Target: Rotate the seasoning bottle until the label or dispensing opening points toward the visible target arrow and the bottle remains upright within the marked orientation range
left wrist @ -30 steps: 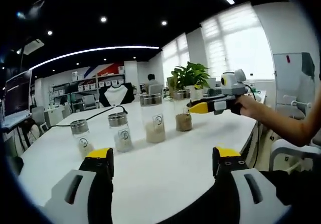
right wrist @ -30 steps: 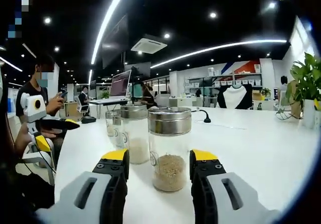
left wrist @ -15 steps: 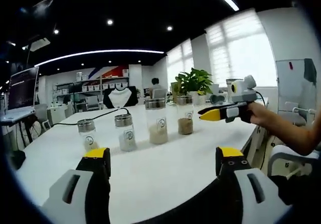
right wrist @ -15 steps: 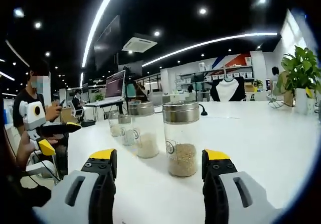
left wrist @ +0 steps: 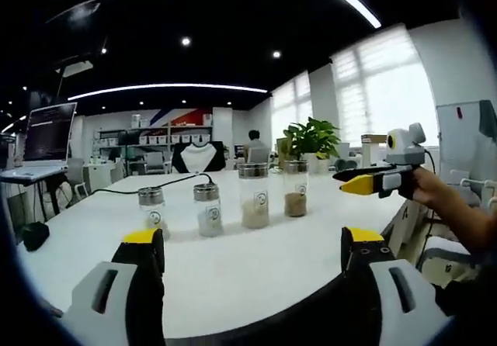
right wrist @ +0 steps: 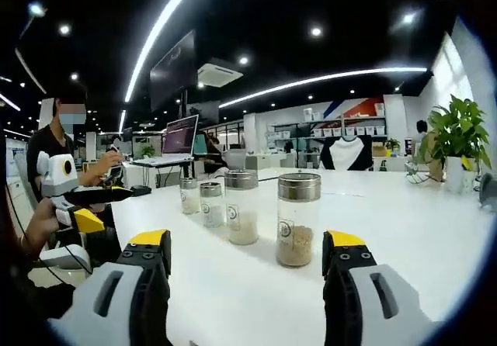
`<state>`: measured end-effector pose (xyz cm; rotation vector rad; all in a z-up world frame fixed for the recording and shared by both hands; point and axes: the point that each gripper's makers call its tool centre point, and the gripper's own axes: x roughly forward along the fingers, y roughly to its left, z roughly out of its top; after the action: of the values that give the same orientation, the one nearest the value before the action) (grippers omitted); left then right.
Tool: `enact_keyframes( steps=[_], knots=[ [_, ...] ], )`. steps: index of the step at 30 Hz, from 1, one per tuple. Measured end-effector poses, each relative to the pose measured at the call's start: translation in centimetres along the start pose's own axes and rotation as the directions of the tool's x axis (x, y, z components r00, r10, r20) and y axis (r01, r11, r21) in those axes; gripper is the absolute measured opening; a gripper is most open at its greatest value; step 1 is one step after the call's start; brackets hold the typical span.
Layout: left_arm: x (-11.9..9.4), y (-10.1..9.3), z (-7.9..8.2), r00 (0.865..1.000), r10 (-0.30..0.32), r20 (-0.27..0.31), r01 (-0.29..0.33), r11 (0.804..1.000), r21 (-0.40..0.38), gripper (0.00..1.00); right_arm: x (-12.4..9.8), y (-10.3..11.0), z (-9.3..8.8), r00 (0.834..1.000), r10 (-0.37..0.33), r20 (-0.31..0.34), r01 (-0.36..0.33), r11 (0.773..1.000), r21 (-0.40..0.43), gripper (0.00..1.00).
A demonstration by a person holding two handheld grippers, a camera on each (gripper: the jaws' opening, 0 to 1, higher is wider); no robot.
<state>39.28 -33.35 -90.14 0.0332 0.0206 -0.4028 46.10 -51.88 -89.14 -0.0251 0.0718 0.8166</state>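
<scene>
4 bottles stand upright in a row on the white table [right wrist: 435,237]. The brown-filled end bottle [right wrist: 297,219] sits ahead of the right gripper [right wrist: 248,247], untouched. Both that gripper and the left gripper [left wrist: 252,242] are spread wide and empty.

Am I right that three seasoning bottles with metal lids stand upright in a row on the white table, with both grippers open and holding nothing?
Not quite: there are four bottles, not three. The left gripper view shows them in a row on the white table, upright; both grippers are open and hold nothing.
</scene>
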Motion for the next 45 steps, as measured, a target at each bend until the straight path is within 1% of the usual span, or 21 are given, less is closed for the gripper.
enact_keyframes(
  steps=[1, 3, 9, 11, 12, 13, 15, 18, 19, 21, 23, 26, 32, 34, 38, 43, 44, 45],
  knots=[
    [-0.2, 0.0, 0.1, 1.000, -0.002, 0.002, 0.002, 1.000, 0.000, 1.00, -0.2, 0.1, 0.4, 1.000, -0.005, 0.013, 0.005, 1.000, -0.004, 0.79],
    [-0.6, 0.0, 0.3, 1.000, -0.001, 0.009, 0.001, 1.000, -0.001, 1.00, -0.4, 0.4, 0.6, 1.000, -0.001, 0.014, 0.001, 1.000, -0.020, 0.79],
    [-1.4, 0.8, 0.8, 0.999, 0.030, 0.026, -0.030, 1.000, 0.007, 1.00, -0.7, 1.3, 0.7, 1.000, 0.018, 0.008, -0.018, 0.999, -0.035, 0.79],
    [-1.5, 0.9, 0.9, 0.999, 0.037, 0.022, -0.037, 0.999, 0.011, 1.00, -1.0, 1.3, 0.8, 1.000, 0.000, 0.020, 0.001, 0.999, -0.034, 0.78],
    [-1.5, 0.9, 0.9, 0.999, 0.037, 0.019, -0.038, 0.999, 0.017, 1.00, -1.1, 1.2, 0.9, 0.999, -0.017, 0.030, 0.018, 0.999, -0.034, 0.77],
    [-1.7, 0.6, 1.0, 0.999, 0.038, 0.023, -0.038, 0.999, 0.023, 1.00, -1.3, 1.3, 0.8, 1.000, -0.015, 0.028, 0.016, 0.999, -0.050, 0.76],
    [-1.8, 0.1, 1.3, 0.999, 0.032, 0.032, -0.033, 0.999, 0.030, 1.00, -1.5, 1.3, 0.7, 1.000, -0.017, 0.020, 0.018, 0.998, -0.053, 0.76],
    [-1.8, -0.5, 1.4, 1.000, 0.019, 0.025, -0.020, 0.999, 0.040, 1.00, -1.7, 1.4, 0.8, 1.000, -0.012, 0.024, 0.013, 0.999, -0.049, 0.76],
    [-1.8, -0.5, 1.4, 0.999, 0.018, 0.027, -0.019, 0.999, 0.042, 1.00, -1.7, 1.4, 0.9, 0.999, -0.015, 0.030, 0.016, 0.999, -0.047, 0.76],
    [-1.7, -0.9, 1.4, 1.000, 0.011, 0.022, -0.012, 0.998, 0.060, 0.99, -1.8, 1.5, 1.6, 0.997, -0.006, 0.082, 0.010, 0.999, -0.046, 0.76],
    [-1.8, -1.4, 1.5, 1.000, -0.002, 0.016, 0.001, 0.997, 0.076, 1.00, -1.6, 1.4, 1.6, 0.997, -0.008, 0.076, 0.010, 1.000, -0.025, 0.75],
    [-1.9, -1.3, 1.7, 1.000, 0.003, 0.026, -0.005, 0.997, 0.080, 0.99, -1.2, 1.2, 1.4, 0.998, -0.017, 0.061, 0.020, 0.999, -0.048, 0.75],
    [-2.0, -0.2, 0.7, 1.000, 0.028, 0.004, -0.028, 0.997, 0.073, 0.99, -0.9, 1.8, 0.7, 0.999, -0.010, 0.047, 0.012, 0.999, -0.051, 0.75],
    [-2.0, -0.1, 0.7, 1.000, 0.030, 0.002, -0.030, 0.997, 0.067, 0.98, -0.9, 1.9, 0.4, 0.999, -0.014, 0.034, 0.016, 0.998, -0.061, 0.75],
    [-2.0, 0.0, 1.1, 1.000, 0.026, 0.014, -0.027, 0.997, 0.068, 0.98, -0.9, 1.9, 0.4, 1.000, -0.018, 0.024, 0.020, 0.997, -0.072, 0.74],
    [-2.3, 0.0, 1.0, 0.999, 0.029, 0.016, -0.030, 0.997, 0.071, 0.98, -0.8, 1.9, 0.5, 1.000, -0.016, 0.025, 0.018, 0.997, -0.075, 0.74],
    [-2.4, 0.1, 0.9, 0.999, 0.038, 0.011, -0.038, 0.996, 0.079, 0.97, -0.8, 2.0, 0.5, 1.000, -0.013, 0.026, 0.015, 0.997, -0.074, 0.75],
    [-2.8, 0.3, 0.7, 0.998, 0.063, 0.001, -0.063, 0.993, 0.104, 0.96, -0.7, 2.5, 0.9, 0.999, 0.006, 0.052, -0.003, 0.997, -0.072, 0.75]
  ],
)
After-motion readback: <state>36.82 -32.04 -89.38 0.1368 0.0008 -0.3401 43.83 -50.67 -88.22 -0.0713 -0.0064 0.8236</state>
